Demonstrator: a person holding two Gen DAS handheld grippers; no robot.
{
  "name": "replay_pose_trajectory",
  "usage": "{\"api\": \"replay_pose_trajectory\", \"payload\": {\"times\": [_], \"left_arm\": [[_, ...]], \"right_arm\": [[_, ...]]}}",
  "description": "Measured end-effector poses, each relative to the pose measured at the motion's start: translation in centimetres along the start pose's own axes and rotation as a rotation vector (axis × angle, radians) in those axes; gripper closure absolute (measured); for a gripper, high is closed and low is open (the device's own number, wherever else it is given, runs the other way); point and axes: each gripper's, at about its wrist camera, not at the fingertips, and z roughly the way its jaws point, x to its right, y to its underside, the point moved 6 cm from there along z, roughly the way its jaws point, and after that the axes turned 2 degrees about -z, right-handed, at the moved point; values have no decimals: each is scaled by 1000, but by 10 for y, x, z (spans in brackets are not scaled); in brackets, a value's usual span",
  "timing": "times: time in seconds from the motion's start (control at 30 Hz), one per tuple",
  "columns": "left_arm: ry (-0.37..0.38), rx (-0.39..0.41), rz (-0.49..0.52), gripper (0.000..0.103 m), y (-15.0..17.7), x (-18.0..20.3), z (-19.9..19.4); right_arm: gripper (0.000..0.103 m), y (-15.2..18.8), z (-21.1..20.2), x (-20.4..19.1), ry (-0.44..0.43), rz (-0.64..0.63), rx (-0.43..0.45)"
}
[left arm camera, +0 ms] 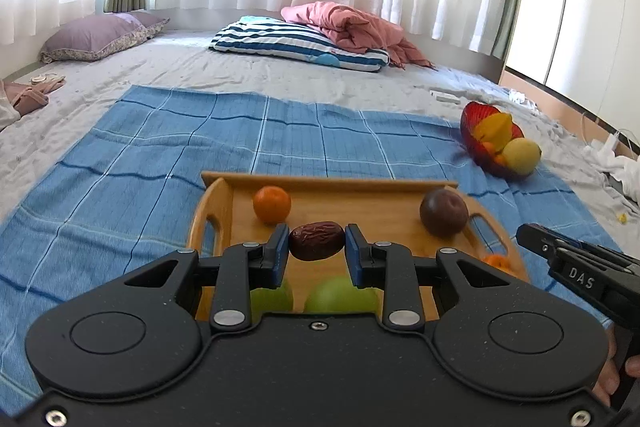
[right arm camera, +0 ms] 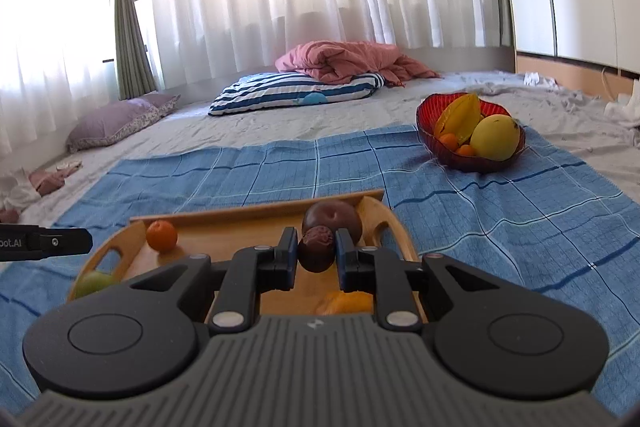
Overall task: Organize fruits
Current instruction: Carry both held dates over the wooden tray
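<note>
We are working over a blue checked cloth (left arm camera: 160, 155) spread on a bed, each pair of fingers clamping a wrinkled brown date: left gripper (left arm camera: 317, 242) on one date (left arm camera: 317, 241), right gripper (right arm camera: 317, 250) on another date (right arm camera: 317, 250). Both are hanging above the wooden tray (left arm camera: 332, 185), where a smooth orange (left arm camera: 272, 205), a dark round plum (left arm camera: 444, 213) and green apples (left arm camera: 340, 295) are waiting, while the ribbed red bowl (right arm camera: 430, 121) is already holding a mango (right arm camera: 495, 138) and starfruit (right arm camera: 458, 115)

Tray (left arm camera: 224, 223) sits on cloth (left arm camera: 160, 147) spread over bed (left arm camera: 200, 67), w/ bowl (left arm camera: 470, 135) at its 2 o'clock on cloth's far corner. In tray: orange (left arm camera: 272, 205) far left, round fruit (left arm camera: 443, 213) far right, two apples (left arm camera: 340, 295) near edge. Striped pillow (left arm camera: 296, 45) at 12 o'clock behind cloth, blanket (left arm camera: 352, 27) heaped on it. Second pillow (left arm camera: 100, 37) at 10 o'clock.
</note>
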Motion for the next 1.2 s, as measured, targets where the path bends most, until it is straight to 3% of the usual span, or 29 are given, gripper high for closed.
{"api": "replay_pose_trajectory", "payload": {"times": [0.2, 0.37, 0.57, 0.83, 1.2], "left_arm": [[7, -39, 25, 75, -21, 3, 22], [109, -95, -116, 75, -44, -4, 35], [24, -155, -78, 75, -47, -10, 65], [-47, -217, -54, 75, -30, -16, 98], [-67, -297, -98, 75, -18, -35, 134]], "right_arm": [[80, -14, 20, 17, 7, -6, -45], [80, -23, 40, 25, 4, 47, -135], [80, -19, 60, 39, -48, 100, -234], [80, -6, 82, 37, -36, 41, -335], [79, -2, 114, 35, -11, 27, -400]]}}
